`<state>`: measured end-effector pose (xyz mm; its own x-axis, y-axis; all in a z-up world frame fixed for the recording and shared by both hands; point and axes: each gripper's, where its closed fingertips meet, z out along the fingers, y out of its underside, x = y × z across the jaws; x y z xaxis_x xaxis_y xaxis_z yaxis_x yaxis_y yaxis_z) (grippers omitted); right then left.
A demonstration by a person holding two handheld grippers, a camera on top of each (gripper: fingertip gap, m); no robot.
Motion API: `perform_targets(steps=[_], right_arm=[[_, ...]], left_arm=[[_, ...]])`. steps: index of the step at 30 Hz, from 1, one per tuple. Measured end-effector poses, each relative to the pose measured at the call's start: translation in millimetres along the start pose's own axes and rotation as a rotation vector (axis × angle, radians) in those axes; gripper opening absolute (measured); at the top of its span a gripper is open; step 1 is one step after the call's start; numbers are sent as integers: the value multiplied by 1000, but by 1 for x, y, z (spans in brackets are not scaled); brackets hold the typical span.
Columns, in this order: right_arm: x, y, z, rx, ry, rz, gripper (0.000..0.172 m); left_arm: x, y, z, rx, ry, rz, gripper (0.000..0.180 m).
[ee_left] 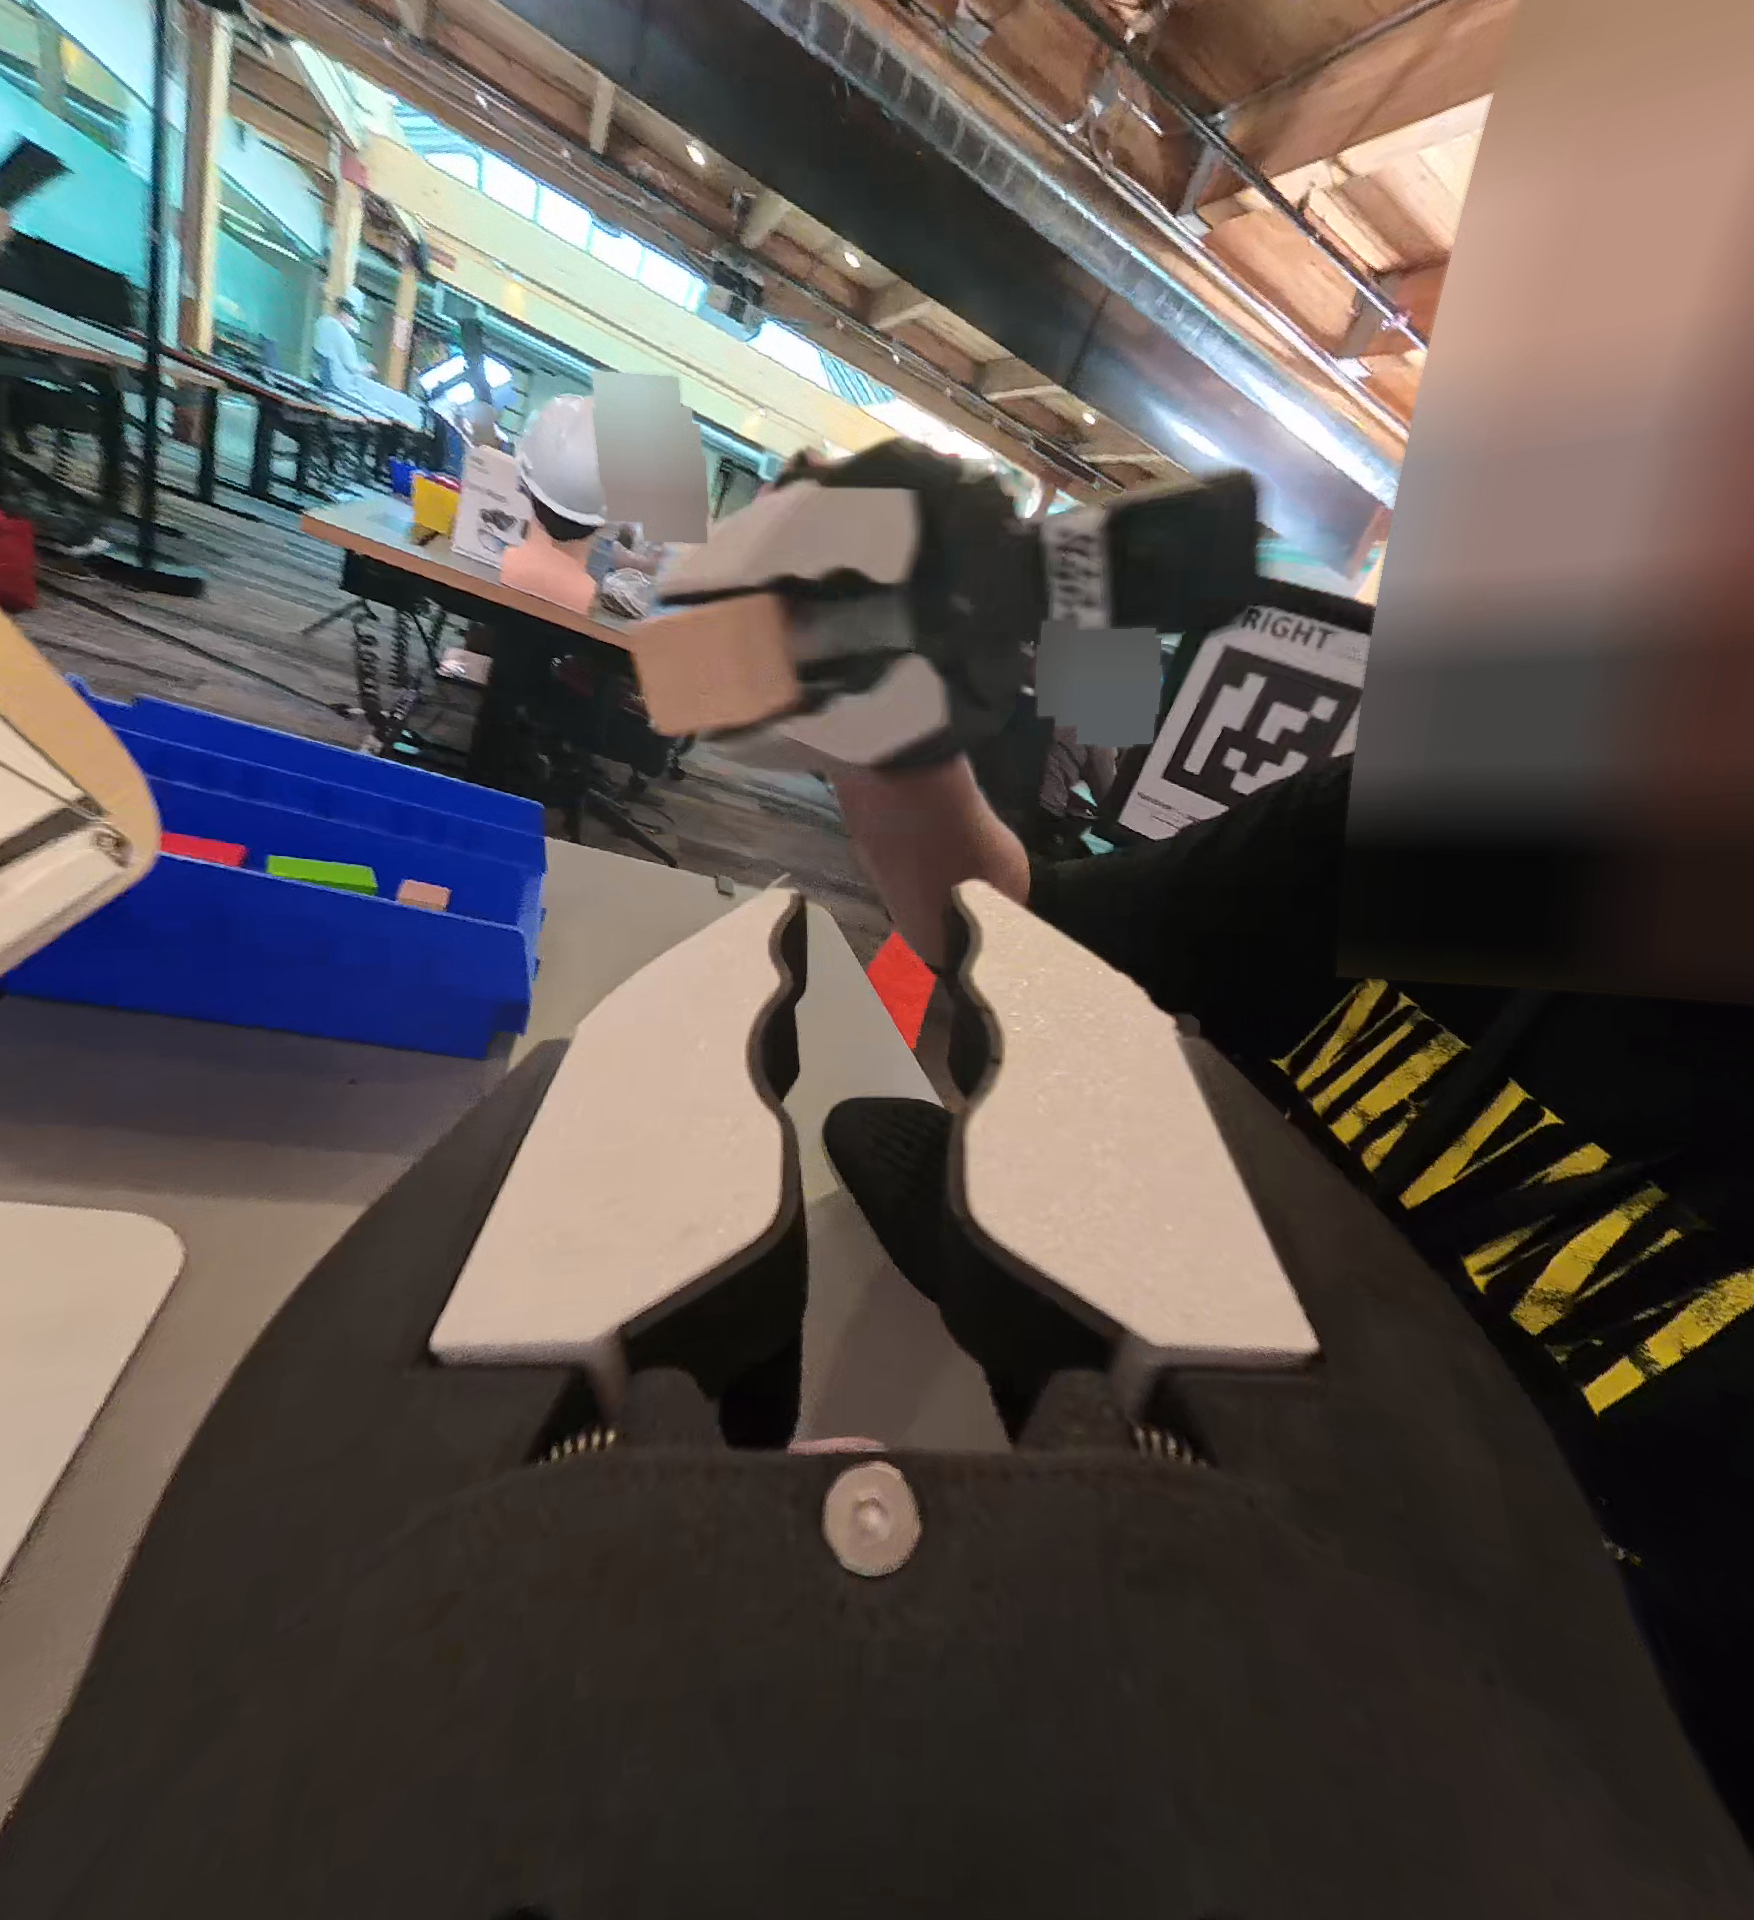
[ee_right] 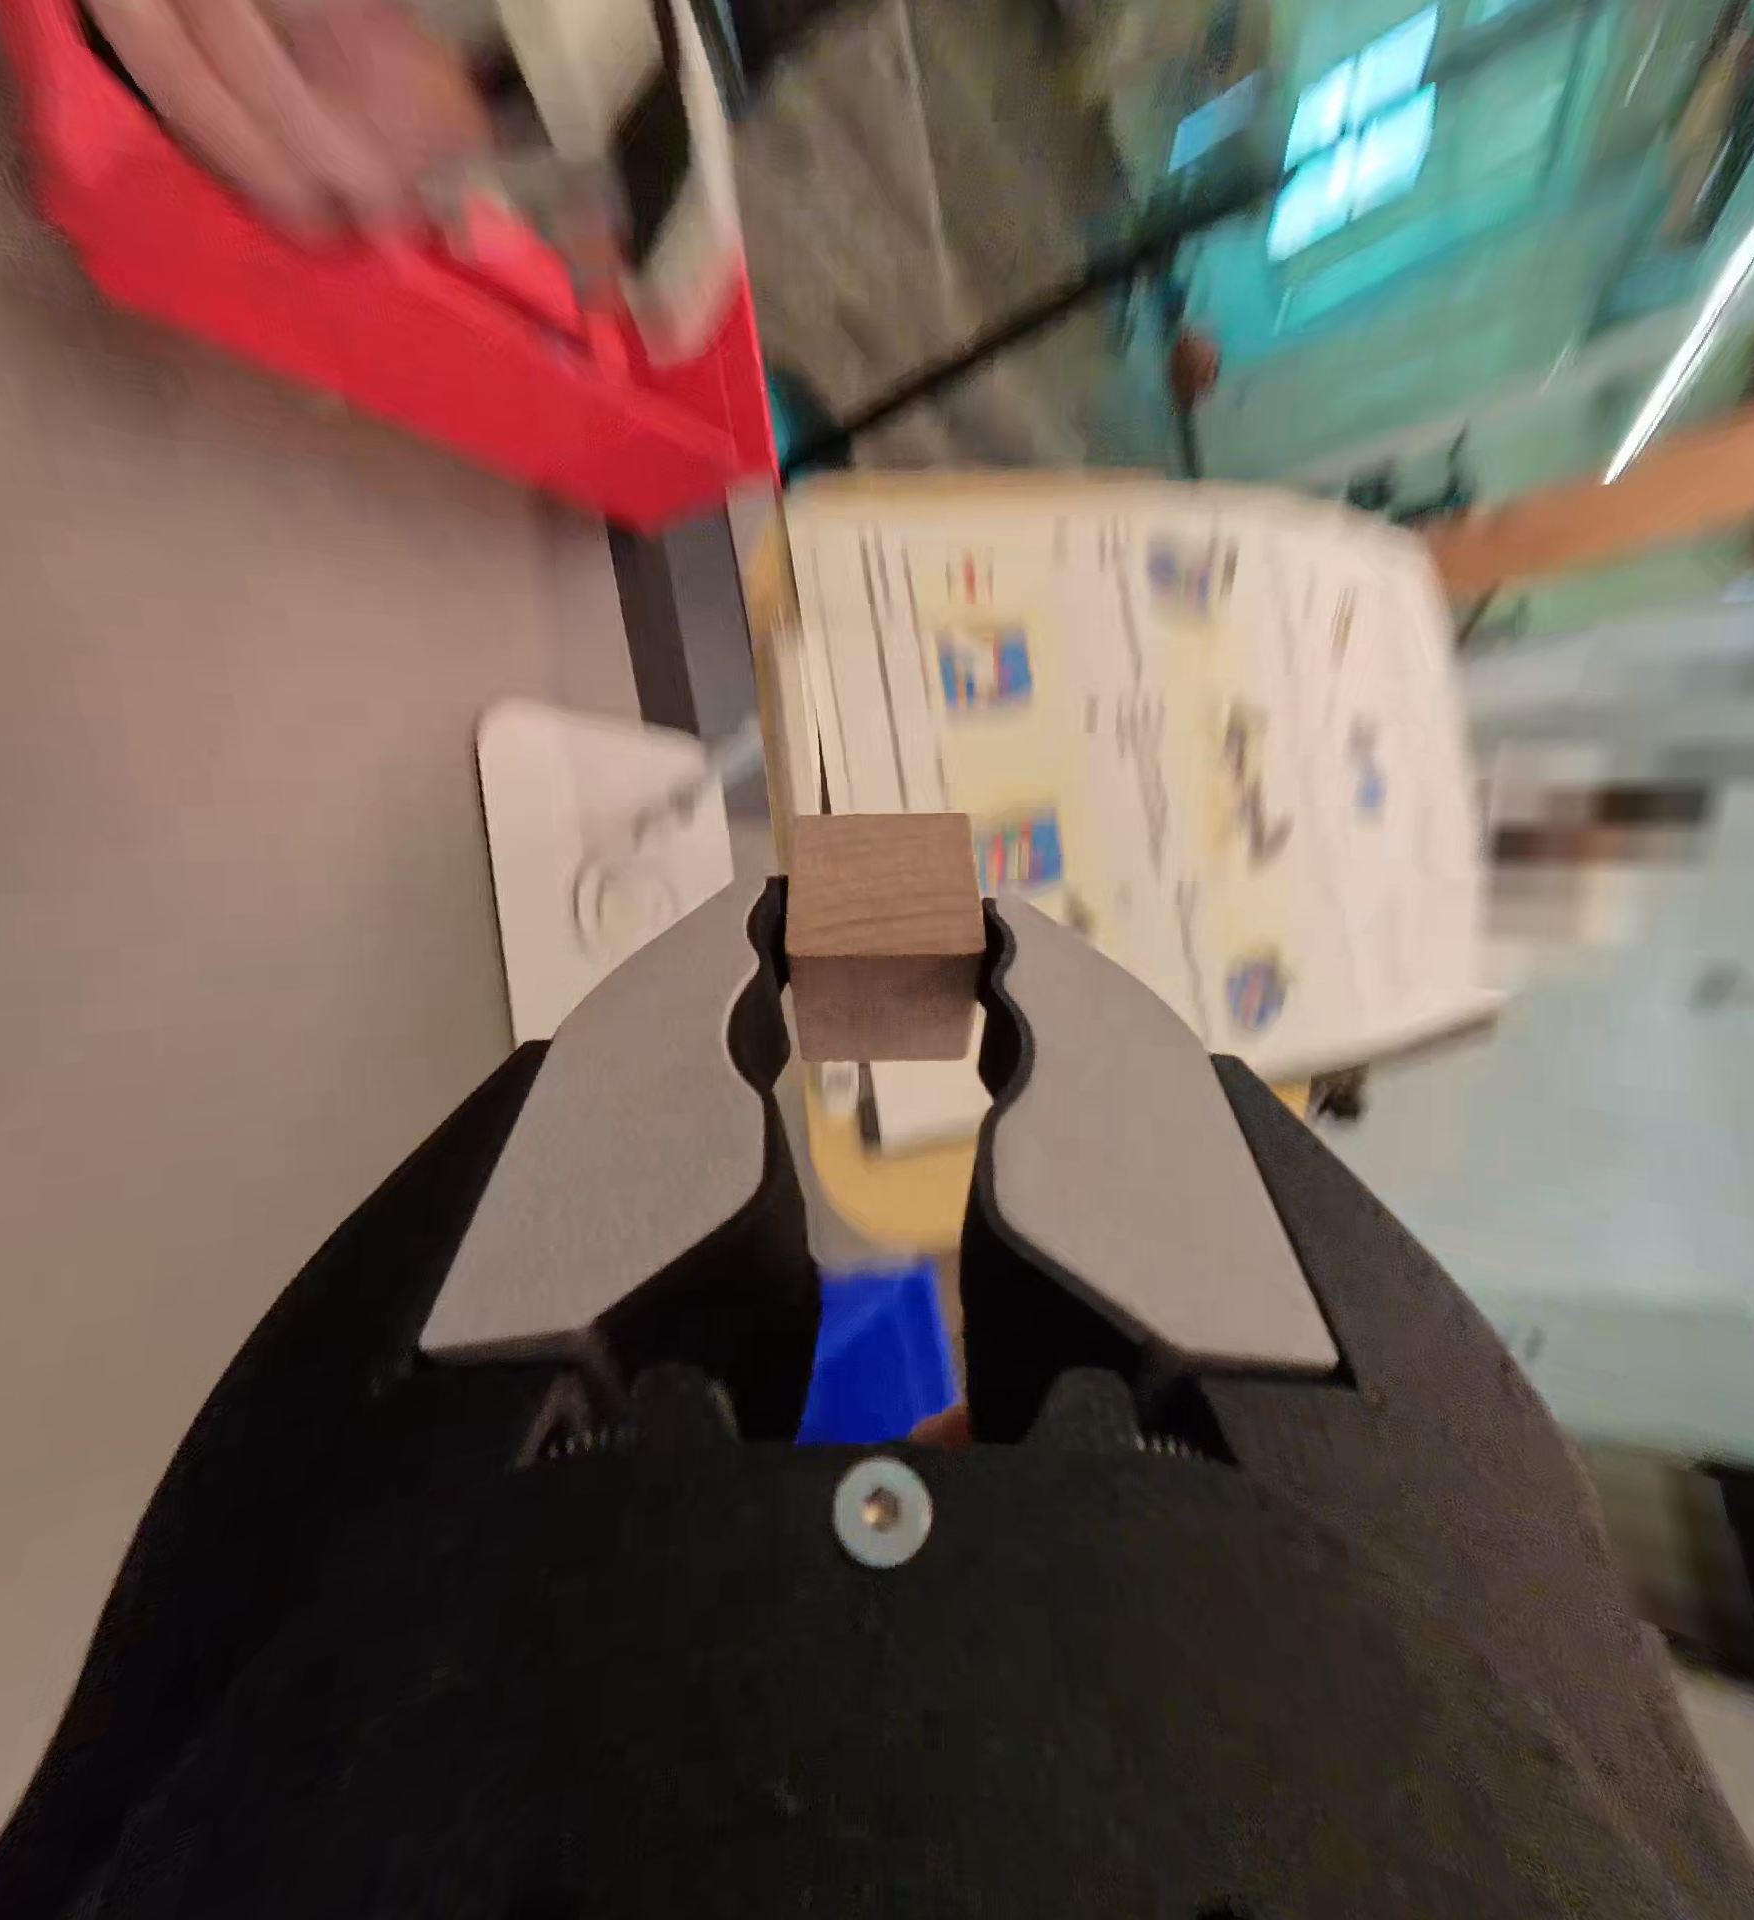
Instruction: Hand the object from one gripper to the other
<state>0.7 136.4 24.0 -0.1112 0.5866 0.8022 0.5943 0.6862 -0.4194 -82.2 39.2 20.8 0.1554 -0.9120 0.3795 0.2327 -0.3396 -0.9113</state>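
Tabletop of plain grey laminate (ee_left: 229, 1101) lies under the left gripper (ee_left: 878, 920), with a white rounded mat (ee_left: 31, 1351) low on that gripper's left and a blue plastic bin (ee_left: 260, 956) further off on the same side, holding a small red block (ee_left: 203, 849), a green oblong block (ee_left: 322, 873) and a small tan block (ee_left: 424, 894). Just beyond the left fingertips a sliver of red plastic (ee_left: 899, 982) shows past the table edge, and a person's black sleeve and printed shirt (ee_left: 1475, 1091) close off the right of that view. A pale board edge (ee_left: 11, 748) juts in at upper left. Nothing stands between the two grippers. The small plain wooden cube (ee_left: 722, 670) is up in the air, above and beyond the left fingertips and well apart from them, clamped at the tips of the right gripper (ee_left: 800, 644), whose fingers point back toward the left of that view. In the right wrist view the cube (ee_right: 883, 940) sits at the very tips of the right gripper (ee_right: 883, 935), both dark pads (ee_right: 998, 966) pressed against its sides, the far half sticking out past them. The left gripper's fingers stand a little apart, nothing between them. Behind the cube that view is heavily blurred: a red bin (ee_right: 416, 322), a white mat (ee_right: 582, 831) and a board covered in printed sheets (ee_right: 1164, 748).
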Motion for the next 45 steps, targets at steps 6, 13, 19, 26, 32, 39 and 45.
perform_targets(steps=[6, 13, 19, 26, 32, 39, 45], right_arm=[[-35, 206, 5, -440, -384, 310, 32], [-106, 322, 6, -672, -586, 399, 33], [-143, 362, 5, -789, -714, 361, 33], [-157, 373, 5, -875, -851, 330, 33], [-160, 374, 4, -948, -919, 299, 33], [-154, 366, 5, -937, -885, 355, 49], [-125, 346, 3, -871, -749, 364, 52]], left_arm=[[-3, -7, -15, -1, -83, 46, 21], [-5, -7, -19, -10, -108, 58, 21], [-11, -2, -15, -33, -116, 52, 21], [-16, 2, -14, -57, -139, 55, 23], [-24, 6, -22, -98, -205, 60, 25], [-59, 11, -84, -222, -561, 114, 37], [-107, 23, -207, -332, -1068, 90, 41]])
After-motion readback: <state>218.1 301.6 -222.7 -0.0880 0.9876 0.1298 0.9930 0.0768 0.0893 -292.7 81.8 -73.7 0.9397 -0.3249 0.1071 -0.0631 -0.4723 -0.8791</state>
